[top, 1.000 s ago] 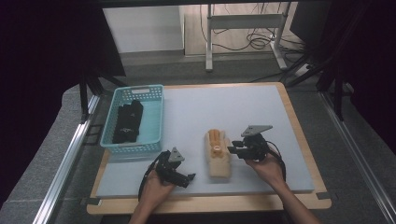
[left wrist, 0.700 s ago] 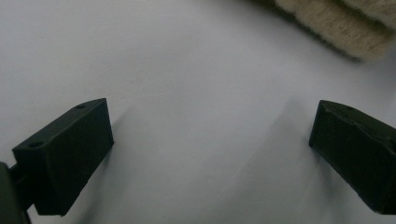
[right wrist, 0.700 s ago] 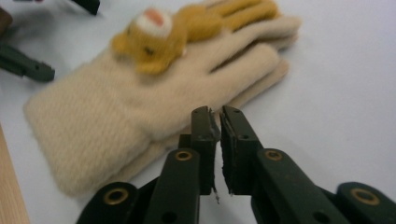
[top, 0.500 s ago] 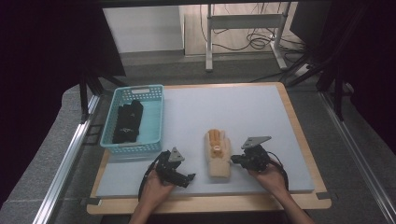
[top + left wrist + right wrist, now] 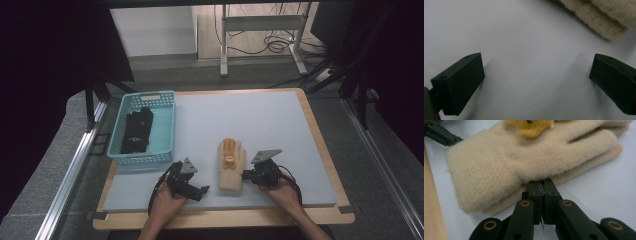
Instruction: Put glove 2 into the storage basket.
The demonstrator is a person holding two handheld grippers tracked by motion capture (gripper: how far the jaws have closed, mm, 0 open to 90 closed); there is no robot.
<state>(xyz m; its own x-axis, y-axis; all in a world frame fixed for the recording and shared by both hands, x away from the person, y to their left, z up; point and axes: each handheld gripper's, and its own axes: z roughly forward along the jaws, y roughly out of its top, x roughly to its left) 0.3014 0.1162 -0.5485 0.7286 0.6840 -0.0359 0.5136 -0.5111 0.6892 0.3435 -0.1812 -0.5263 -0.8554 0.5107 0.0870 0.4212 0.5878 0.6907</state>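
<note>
Your right gripper (image 5: 543, 185) has its jaws pressed together at the edge of the beige glove (image 5: 524, 160), tips right against the fuzzy side; whether any fabric is pinched, you cannot tell. Your left gripper (image 5: 536, 82) stands wide apart, holding nothing, above the grey mat (image 5: 524, 37) (glove cuff just beyond). The glove (image 5: 231, 165) lies flat between both grippers, near the front edge.
</note>
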